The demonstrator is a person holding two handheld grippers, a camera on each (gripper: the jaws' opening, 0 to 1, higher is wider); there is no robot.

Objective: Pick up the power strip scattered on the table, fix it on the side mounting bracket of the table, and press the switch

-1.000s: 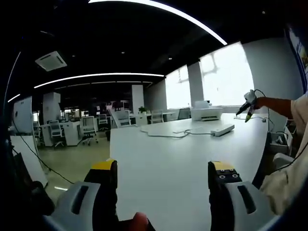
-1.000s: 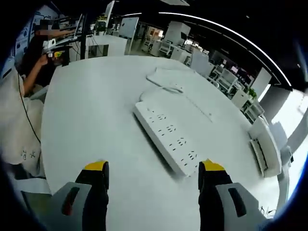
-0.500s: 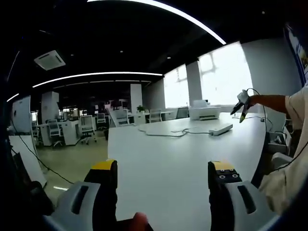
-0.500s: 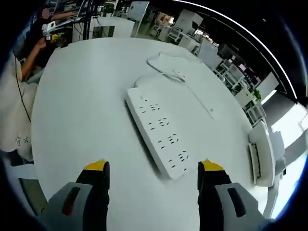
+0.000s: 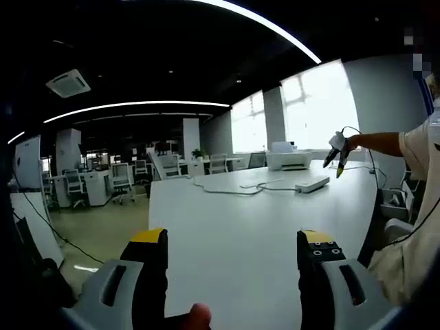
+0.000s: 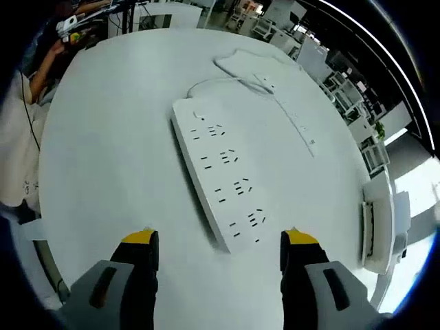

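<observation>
A long white power strip point(image 6: 220, 180) lies flat on the white table point(image 6: 117, 151), sockets facing up, its near end just ahead of the gap between my right gripper's jaws. My right gripper point(image 6: 218, 239) is open and hovers above it without touching. The strip's white cord point(image 6: 237, 81) loops away from its far end. In the left gripper view the power strip point(image 5: 311, 184) lies far across the table point(image 5: 227, 234), with the right gripper point(image 5: 335, 157) held above it on a person's outstretched arm. My left gripper point(image 5: 232, 240) is open over the near table edge, holding nothing.
A white printer point(image 5: 289, 159) stands at the table's far end, also seen as the printer point(image 6: 381, 223) at the right. The person's light-sleeved body point(image 6: 17, 130) sits at the table's left side. Office desks and chairs point(image 5: 103, 185) fill the room beyond the table.
My right gripper has moved forward and tipped down over the power strip, which now lies closer to its jaws. The left gripper view has barely shifted.
</observation>
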